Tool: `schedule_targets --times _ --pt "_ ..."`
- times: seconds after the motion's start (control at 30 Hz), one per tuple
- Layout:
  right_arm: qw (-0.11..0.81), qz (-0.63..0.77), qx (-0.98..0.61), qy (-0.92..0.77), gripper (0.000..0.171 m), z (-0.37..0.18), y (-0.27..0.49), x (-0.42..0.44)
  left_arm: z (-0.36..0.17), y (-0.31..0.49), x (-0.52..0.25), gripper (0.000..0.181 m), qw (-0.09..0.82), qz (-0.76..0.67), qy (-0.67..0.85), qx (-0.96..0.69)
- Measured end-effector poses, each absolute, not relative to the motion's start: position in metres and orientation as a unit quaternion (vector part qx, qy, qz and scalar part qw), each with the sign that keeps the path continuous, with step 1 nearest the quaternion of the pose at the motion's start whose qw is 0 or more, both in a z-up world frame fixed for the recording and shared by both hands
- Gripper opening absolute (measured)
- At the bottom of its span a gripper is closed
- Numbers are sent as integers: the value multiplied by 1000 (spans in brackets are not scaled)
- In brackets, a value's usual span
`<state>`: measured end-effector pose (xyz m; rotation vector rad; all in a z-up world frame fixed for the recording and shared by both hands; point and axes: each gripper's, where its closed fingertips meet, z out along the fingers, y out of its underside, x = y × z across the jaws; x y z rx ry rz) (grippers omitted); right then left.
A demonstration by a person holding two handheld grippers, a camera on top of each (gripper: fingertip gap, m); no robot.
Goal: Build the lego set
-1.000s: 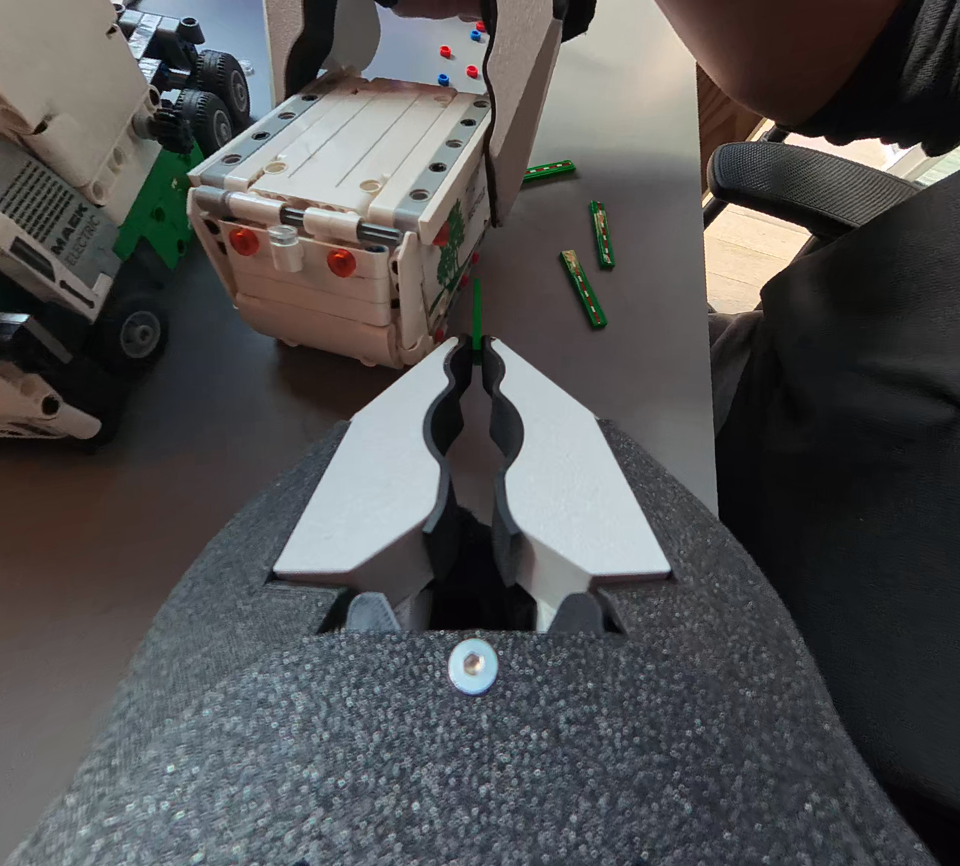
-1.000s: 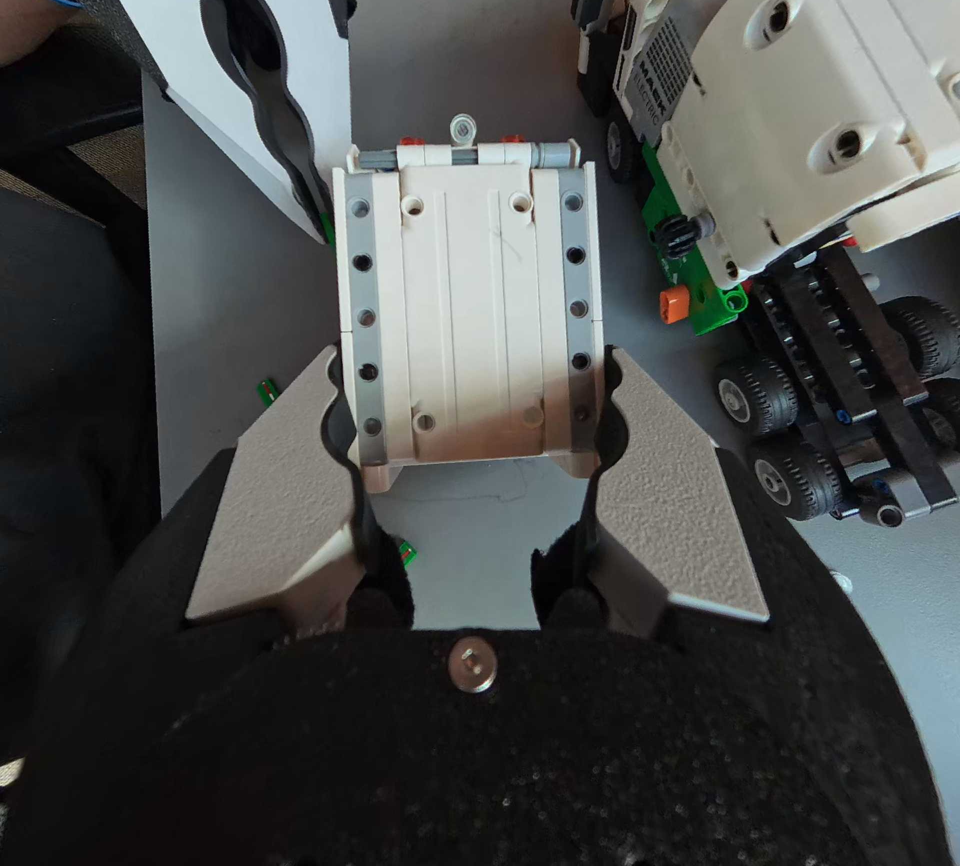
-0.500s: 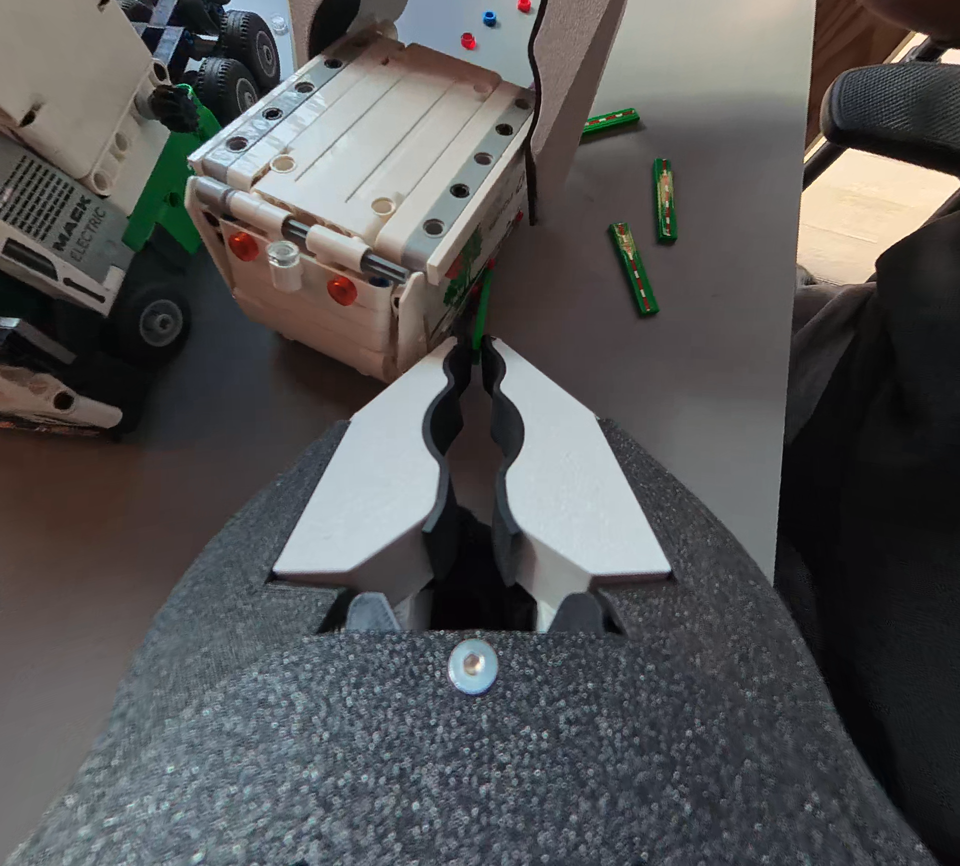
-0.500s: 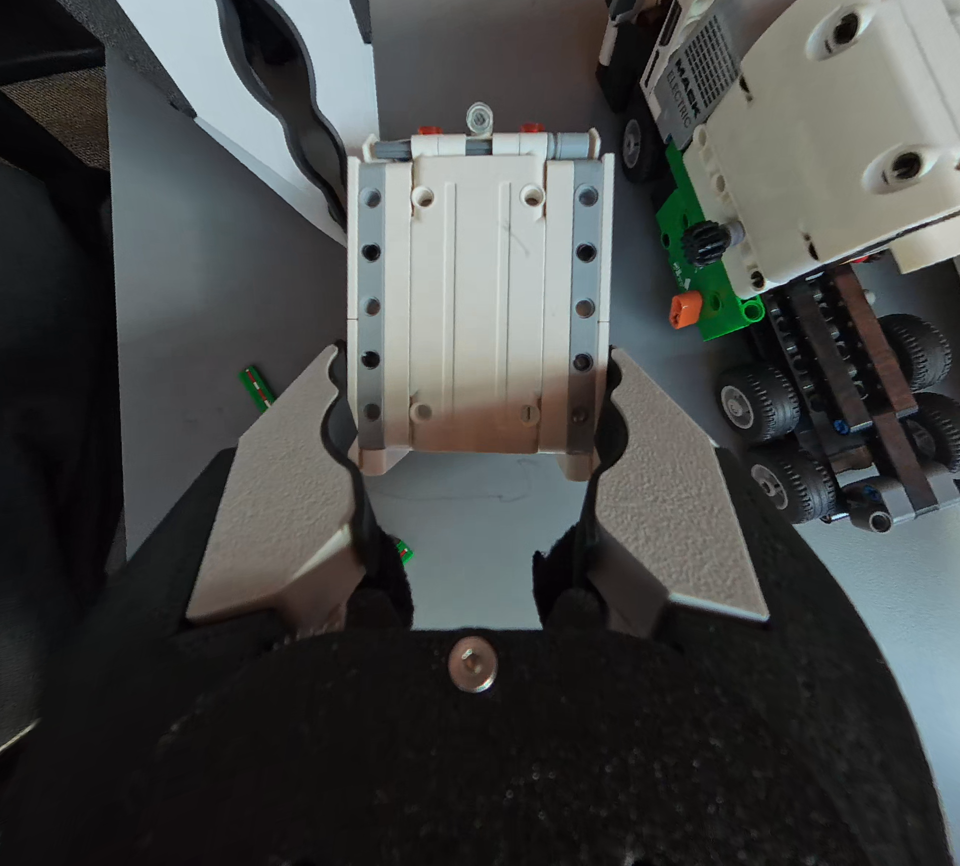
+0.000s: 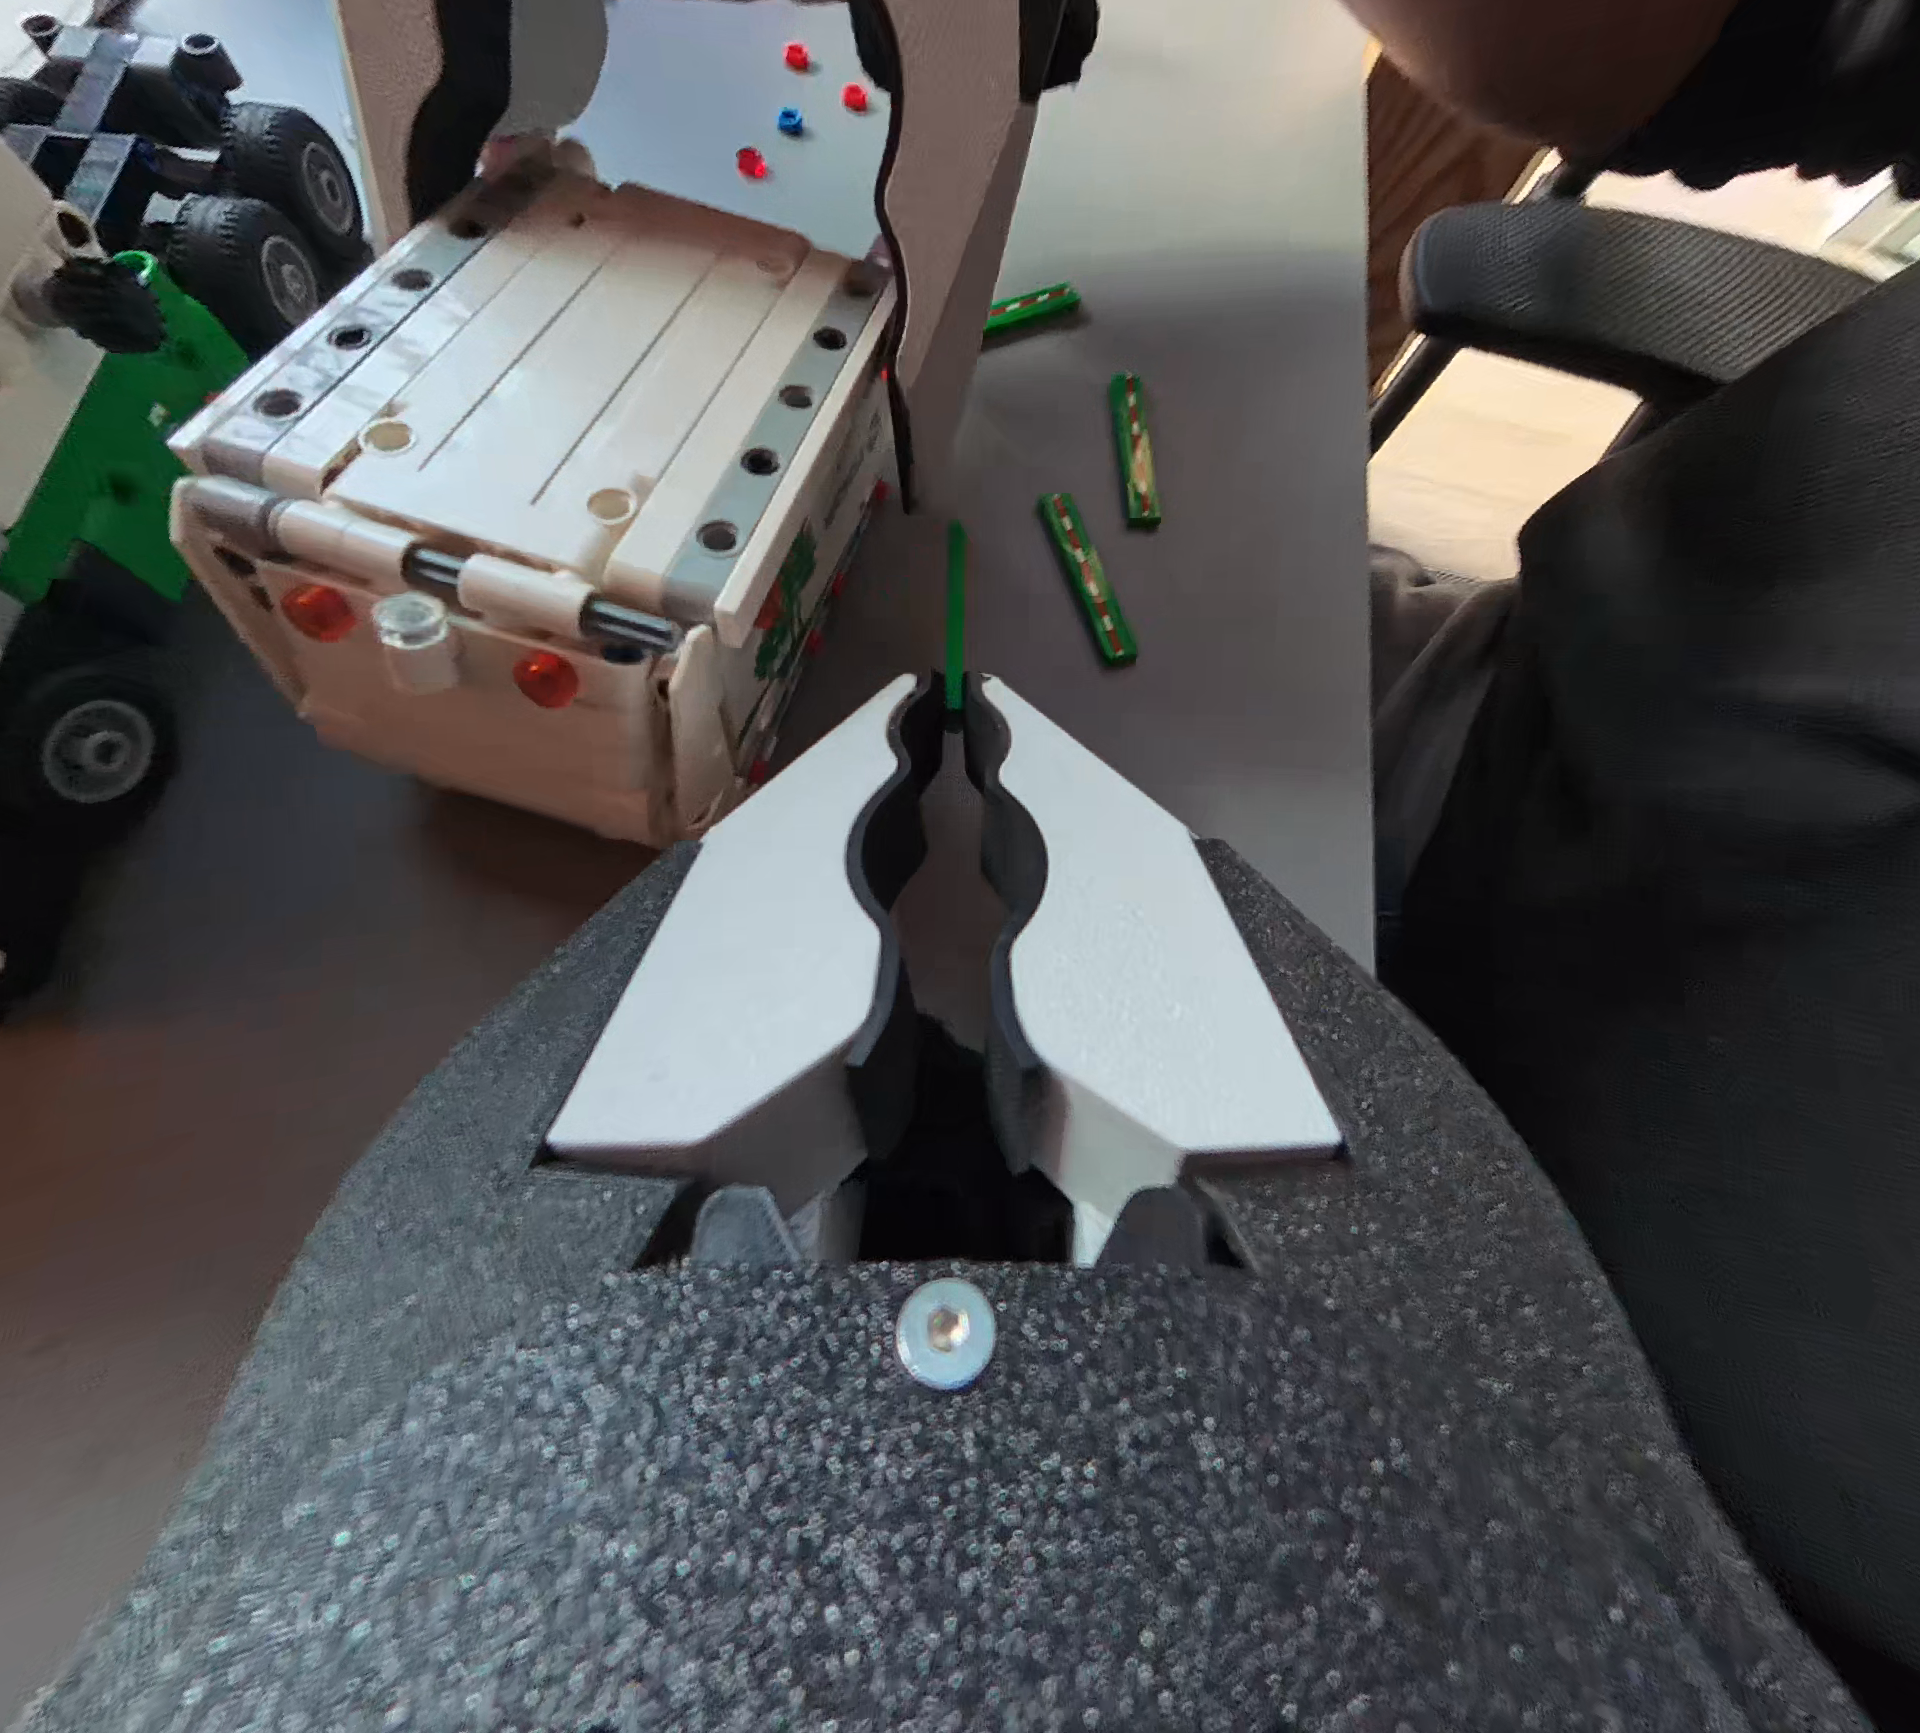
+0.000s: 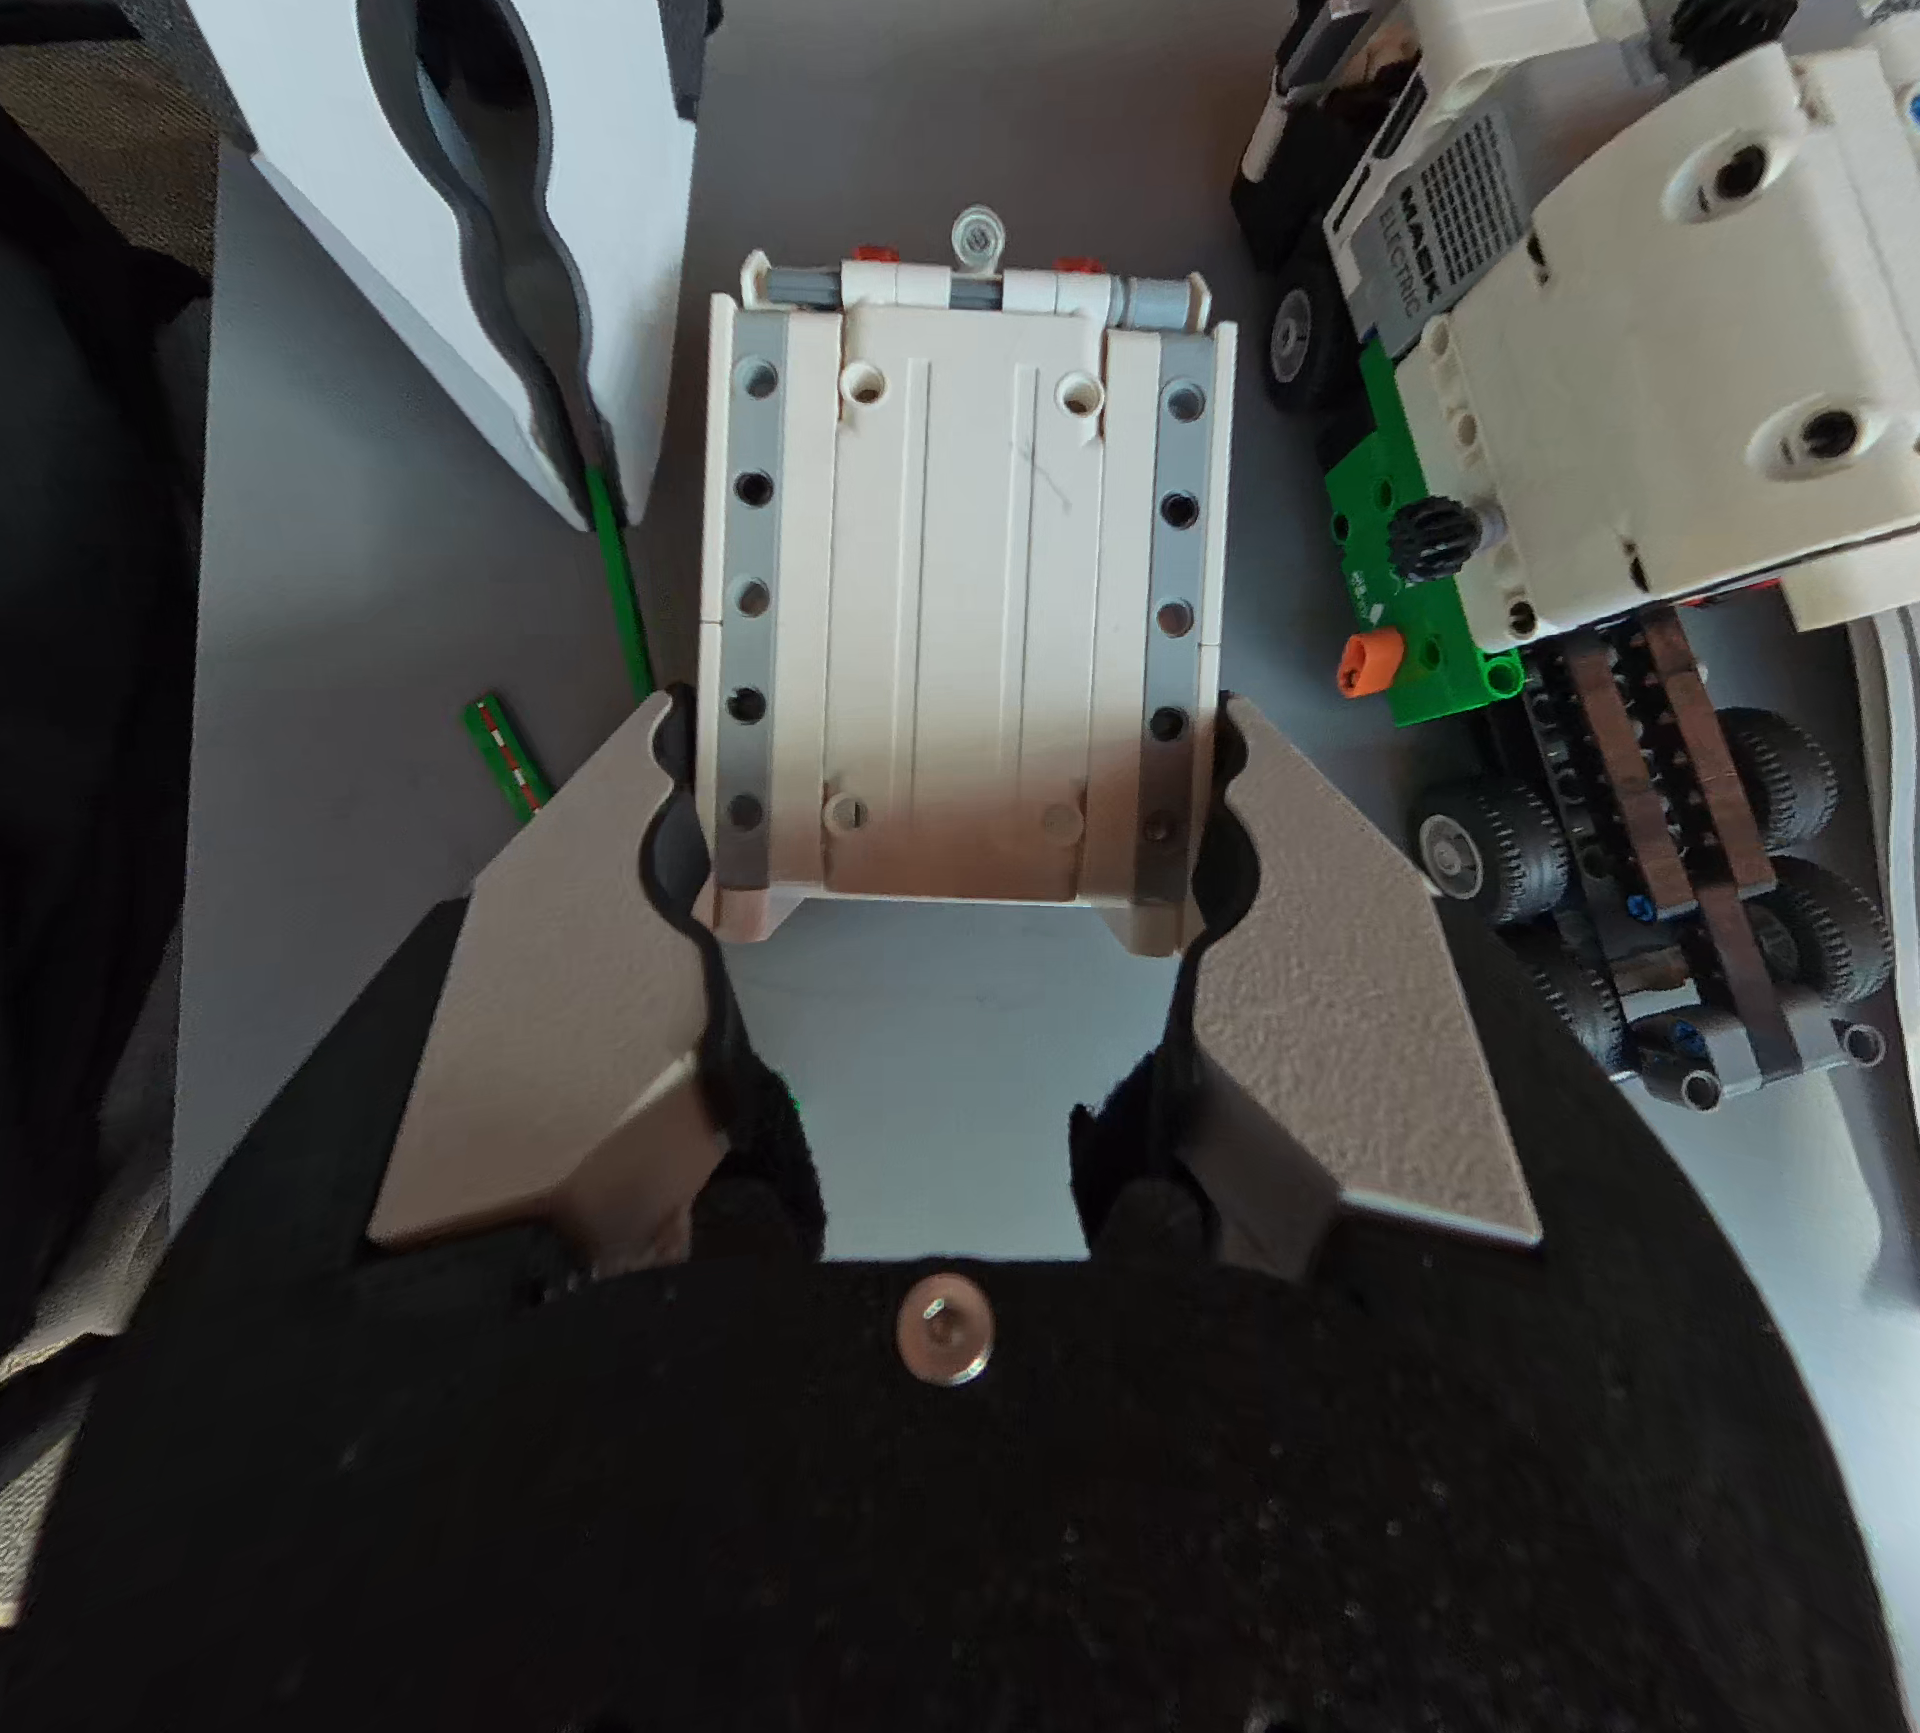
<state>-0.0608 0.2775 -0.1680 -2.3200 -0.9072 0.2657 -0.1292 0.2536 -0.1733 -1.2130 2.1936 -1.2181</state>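
My right gripper (image 6: 945,717) is shut on the white lego box body (image 6: 966,603), one finger on each long side; it also shows from above in the left wrist view (image 5: 914,249). The box (image 5: 540,478) rests on the grey table, with grey holed strips on top and red studs on its end. My left gripper (image 5: 951,691) is shut on a thin green tile (image 5: 954,613), held edge-on just right of the box's side. In the right wrist view the left gripper (image 6: 597,509) and its green tile (image 6: 621,592) stand beside the box's left wall.
A white and green lego truck (image 6: 1621,395) with black wheels stands right of the box, and at the left in the left wrist view (image 5: 94,457). Green striped tiles (image 5: 1086,577) and small red and blue studs (image 5: 795,114) lie on the table (image 5: 1195,177). An office chair (image 5: 1621,301) stands past the table's edge.
The green tile in my left gripper has moved slightly away from the box's side to the right. The right gripper keeps its hold; the box has turned a little.
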Motion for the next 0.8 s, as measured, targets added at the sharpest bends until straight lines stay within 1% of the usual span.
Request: schedule_targets --times 0.03,0.07,0.13,0.17,0.23,0.3,0.33,0.37,0.5,0.6,0.7,0.73,0.77,0.8 --pt "319 107 -877 -344 101 -164 276 -63 -168 249 -129 2 167 -449 768 -426" --pt "328 108 -875 -340 104 -158 273 -64 -163 246 -128 2 163 -463 762 -423" --pt "366 83 -870 -319 101 -137 266 -56 -155 244 -128 2 166 -477 756 -416" --pt "393 75 -864 -306 95 -125 259 -56 -152 243 -128 2 174 -482 754 -412" --pt "447 94 -844 -280 68 -106 239 -66 -144 242 -129 2 188 -491 750 -401" --pt "466 151 -828 -273 56 -108 214 -95 -134 237 -132 2 191 -511 745 -385" --pt "468 163 -826 -268 54 -115 206 -105 -130 234 -133 2 188 -523 741 -377" --pt "474 166 -824 -262 51 -122 202 -112 -126 230 -134 2 181 -537 737 -369" --pt "528 187 -796 -231 27 -121 195 -121 -120 218 -136 2 161 -564 730 -351" --pt "531 223 -789 -213 25 -118 191 -119 -118 212 -136 2 165 -567 731 -343" --pt "546 252 -773 -202 14 -113 190 -118 -118 207 -137 2 164 -569 732 -337" --pt "542 255 -775 -202 12 -115 190 -117 -117 206 -137 2 166 -570 731 -336" --pt "540 255 -775 -205 4 -117 190 -117 -118 204 -137 2 164 -571 731 -336" --pt "538 256 -776 -209 2 -118 189 -117 -119 204 -136 2 164 -567 733 -338"
